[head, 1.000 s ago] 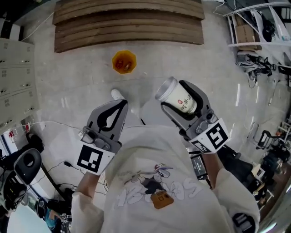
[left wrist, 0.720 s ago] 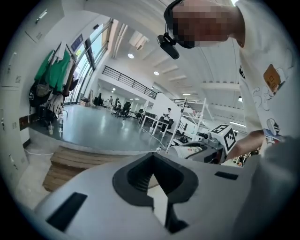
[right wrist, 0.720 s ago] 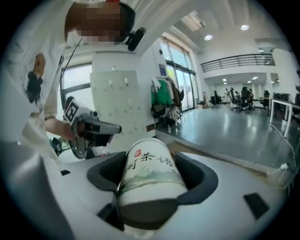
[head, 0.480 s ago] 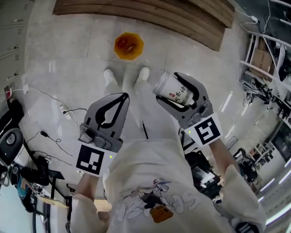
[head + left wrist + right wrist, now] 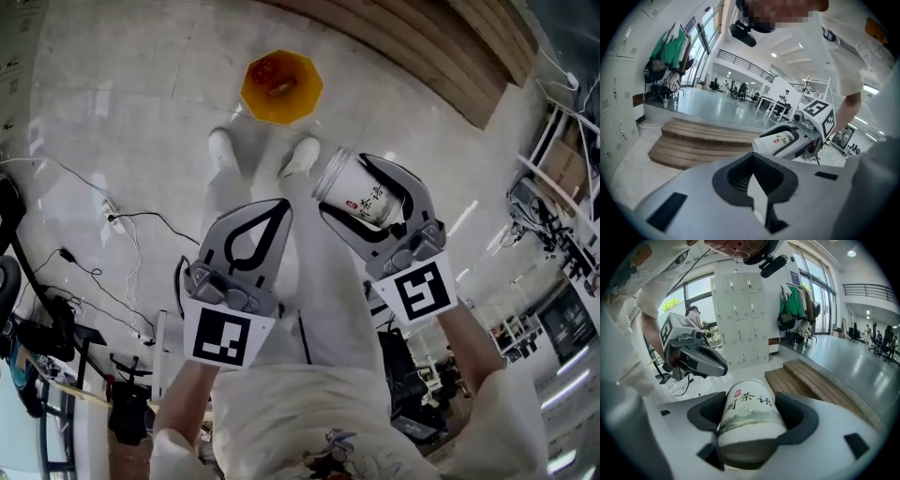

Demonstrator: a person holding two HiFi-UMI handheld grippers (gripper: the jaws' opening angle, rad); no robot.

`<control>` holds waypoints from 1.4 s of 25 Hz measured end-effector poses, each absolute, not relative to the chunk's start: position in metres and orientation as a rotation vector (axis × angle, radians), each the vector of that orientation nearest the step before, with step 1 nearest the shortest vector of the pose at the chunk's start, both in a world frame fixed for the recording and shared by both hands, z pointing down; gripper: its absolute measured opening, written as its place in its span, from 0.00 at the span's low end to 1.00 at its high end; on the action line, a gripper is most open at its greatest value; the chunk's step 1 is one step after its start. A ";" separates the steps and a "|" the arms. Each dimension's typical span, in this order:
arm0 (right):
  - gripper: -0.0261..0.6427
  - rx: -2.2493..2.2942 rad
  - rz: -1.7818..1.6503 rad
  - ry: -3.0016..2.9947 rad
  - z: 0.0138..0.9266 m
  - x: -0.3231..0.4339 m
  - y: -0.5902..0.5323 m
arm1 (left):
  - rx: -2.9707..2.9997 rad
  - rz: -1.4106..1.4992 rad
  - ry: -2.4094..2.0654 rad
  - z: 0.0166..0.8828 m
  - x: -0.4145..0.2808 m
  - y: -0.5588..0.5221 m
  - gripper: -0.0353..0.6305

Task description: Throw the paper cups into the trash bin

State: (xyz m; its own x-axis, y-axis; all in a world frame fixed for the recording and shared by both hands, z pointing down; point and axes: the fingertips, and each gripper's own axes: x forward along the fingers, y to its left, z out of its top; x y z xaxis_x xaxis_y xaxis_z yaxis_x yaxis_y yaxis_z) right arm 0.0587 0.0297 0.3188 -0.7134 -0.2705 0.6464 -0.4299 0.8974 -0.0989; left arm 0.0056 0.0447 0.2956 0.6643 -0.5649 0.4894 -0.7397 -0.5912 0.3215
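A white paper cup (image 5: 367, 199) with red and green print lies on its side between the jaws of my right gripper (image 5: 345, 186), which is shut on it. The right gripper view shows the cup (image 5: 749, 420) filling the jaws, its mouth pointing away. My left gripper (image 5: 279, 206) is beside it on the left, shut with its tips together and nothing held. An orange trash bin (image 5: 281, 86) stands on the floor beyond both grippers, with some items inside. In the left gripper view, the cup (image 5: 780, 142) shows to the right, past the shut jaws.
Wooden steps (image 5: 450, 47) run across the floor beyond the bin. The person's white shoes (image 5: 221, 148) stand just before it. Cables (image 5: 122, 225) trail over the floor at the left. Shelving (image 5: 562, 159) is at the right, and lockers (image 5: 740, 319) line a wall.
Both grippers have dropped lower and drawn closer together, still pointing toward the bin. The bin shows larger and nearer. The cup stays in the right gripper.
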 end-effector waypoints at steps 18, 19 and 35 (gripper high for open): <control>0.54 0.696 0.412 -2.280 0.573 0.072 0.017 | 2.340 0.770 -1.111 0.559 0.007 0.010 0.06; 0.54 0.708 0.420 -2.272 0.583 0.073 0.018 | 2.318 0.781 -1.136 0.573 0.006 0.008 0.06; 0.54 0.649 0.380 -2.192 0.724 0.070 -0.012 | 2.248 1.003 -1.058 0.725 0.016 0.005 0.06</control>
